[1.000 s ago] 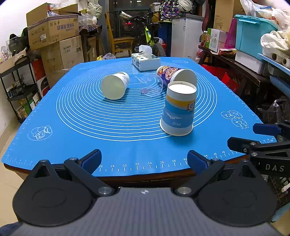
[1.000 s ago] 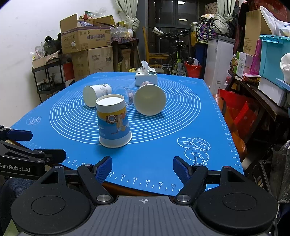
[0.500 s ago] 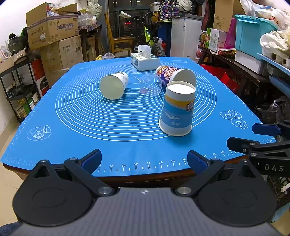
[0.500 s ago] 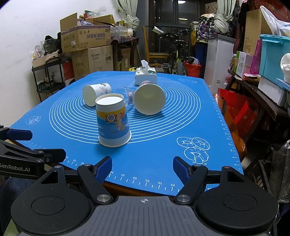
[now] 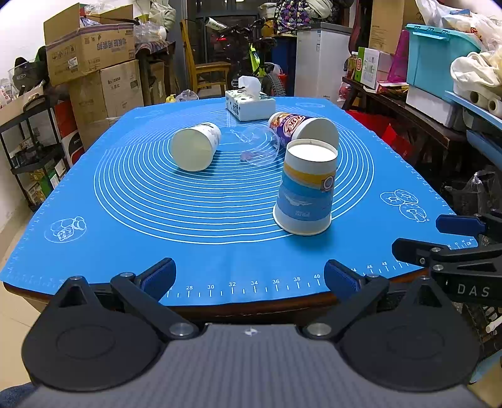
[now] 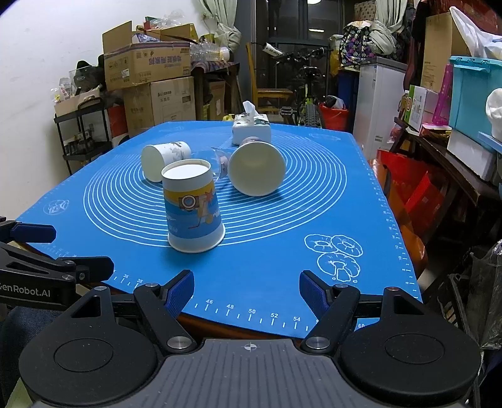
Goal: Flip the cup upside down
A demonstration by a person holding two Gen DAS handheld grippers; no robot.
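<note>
A blue and yellow paper cup (image 5: 306,188) stands upside down, rim on the blue mat (image 5: 125,219), at one o'clock from the left gripper (image 5: 249,276) and eleven o'clock from the right gripper (image 6: 246,292). Both grippers sit at the table's near edge, fingers spread wide, holding nothing. Behind it, two paper cups and a clear cup lie on their sides.

Both wrist views look forward from the table's near edge, sharing the blue mat (image 5: 219,251).

Stacked cardboard boxes (image 5: 91,47) against white wall (image 6: 47,47), wooden chair (image 5: 208,70), bicycle (image 6: 301,91), dark window (image 6: 282,18)
</note>
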